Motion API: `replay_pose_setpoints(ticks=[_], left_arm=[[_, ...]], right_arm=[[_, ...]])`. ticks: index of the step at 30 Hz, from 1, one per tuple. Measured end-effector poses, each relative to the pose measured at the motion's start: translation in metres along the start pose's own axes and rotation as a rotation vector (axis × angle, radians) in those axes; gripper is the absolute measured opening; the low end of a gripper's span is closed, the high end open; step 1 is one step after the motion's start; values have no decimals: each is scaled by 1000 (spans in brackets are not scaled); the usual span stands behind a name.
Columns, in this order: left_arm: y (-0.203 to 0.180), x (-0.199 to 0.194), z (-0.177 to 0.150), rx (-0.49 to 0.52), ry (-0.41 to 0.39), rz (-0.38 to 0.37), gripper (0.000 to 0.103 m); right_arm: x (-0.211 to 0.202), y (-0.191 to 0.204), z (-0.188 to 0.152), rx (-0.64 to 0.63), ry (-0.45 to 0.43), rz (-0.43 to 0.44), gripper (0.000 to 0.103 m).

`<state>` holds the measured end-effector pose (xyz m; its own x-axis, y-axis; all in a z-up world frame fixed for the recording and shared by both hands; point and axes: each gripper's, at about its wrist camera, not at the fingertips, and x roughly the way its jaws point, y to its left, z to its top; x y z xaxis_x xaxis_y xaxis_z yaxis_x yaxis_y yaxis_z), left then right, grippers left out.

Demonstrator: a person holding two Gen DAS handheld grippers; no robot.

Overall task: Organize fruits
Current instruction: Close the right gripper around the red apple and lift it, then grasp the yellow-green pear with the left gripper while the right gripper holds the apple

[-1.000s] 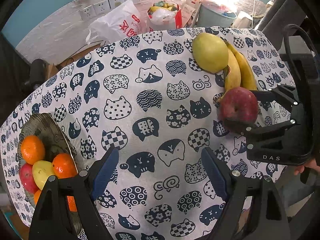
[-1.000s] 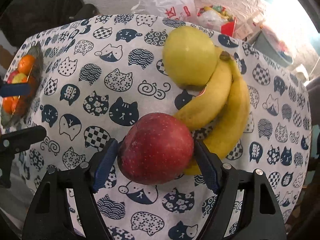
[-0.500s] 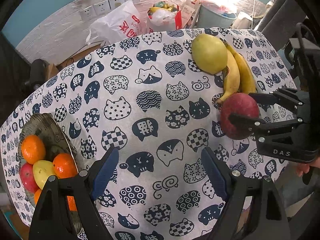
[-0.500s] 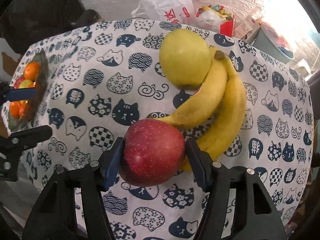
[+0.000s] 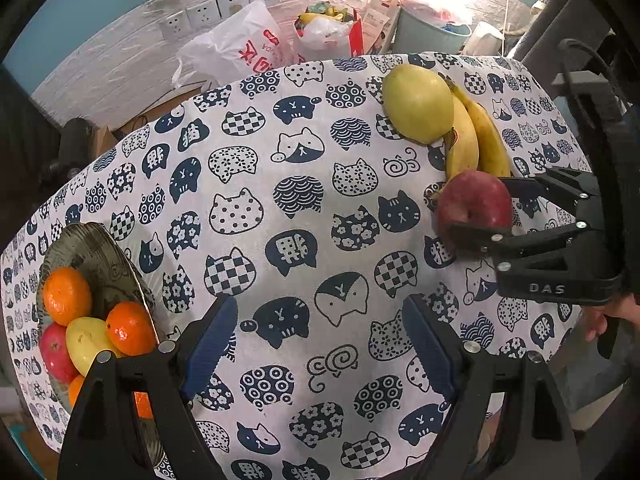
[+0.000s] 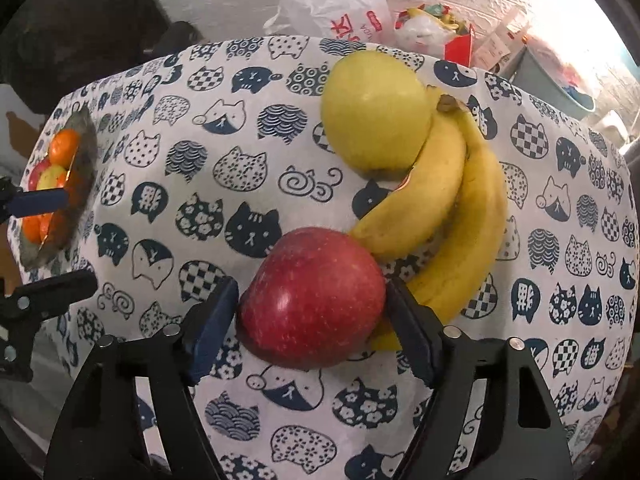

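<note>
**Red apple between the right fingers, bowl waiting at the left**

Nearest to me is the tablecloth (image 5: 304,208), white cotton with dark blue cat faces, smooth over the table. Behind the table I see a white brick wall with sockets (image 5: 218,10), a white plastic bag (image 5: 236,50) and a grey bucket (image 5: 430,34) (the light there is very strong).

My left gripper (image 5: 320,340) points steeply down at bare cloth, fingers spread wide with nothing between them. Just beside it, at the left edge, stands the dark glass bowl (image 5: 100,248) holding oranges (image 5: 66,296), a yellow fruit and a red one.

My right gripper (image 6: 312,320) also points steeply down, and its jaws are opening; the red apple (image 6: 316,296) sits between the blue ribbed pads on the cloth. I cannot tell if the pads touch its glossy skin. Touching the apple are two curved bananas (image 6: 452,216), and against them a round yellow-green pear (image 6: 376,112).
</note>
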<state>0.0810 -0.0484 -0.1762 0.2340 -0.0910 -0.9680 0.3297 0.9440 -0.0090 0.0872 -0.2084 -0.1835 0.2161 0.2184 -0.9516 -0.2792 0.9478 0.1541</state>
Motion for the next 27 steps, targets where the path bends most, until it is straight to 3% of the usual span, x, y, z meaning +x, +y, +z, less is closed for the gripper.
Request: replay_pose_setpoints(ticks=[7,12,21,27], left_arm=[[0,0,-2,3,5,-2,86],[0,0,-1,2,4,-4,86],[-3,-2,4,0,1,-6,86],[-4,-4,15,-30,-15,-21,86]], right_arm=[[12,18,-3,-98,23,-50,77],[3,12,0,-71,4,-12,64],[-13,19,-7,-114,-25,-22,63],[-41,-6,0,-39,-84,-30,63]])
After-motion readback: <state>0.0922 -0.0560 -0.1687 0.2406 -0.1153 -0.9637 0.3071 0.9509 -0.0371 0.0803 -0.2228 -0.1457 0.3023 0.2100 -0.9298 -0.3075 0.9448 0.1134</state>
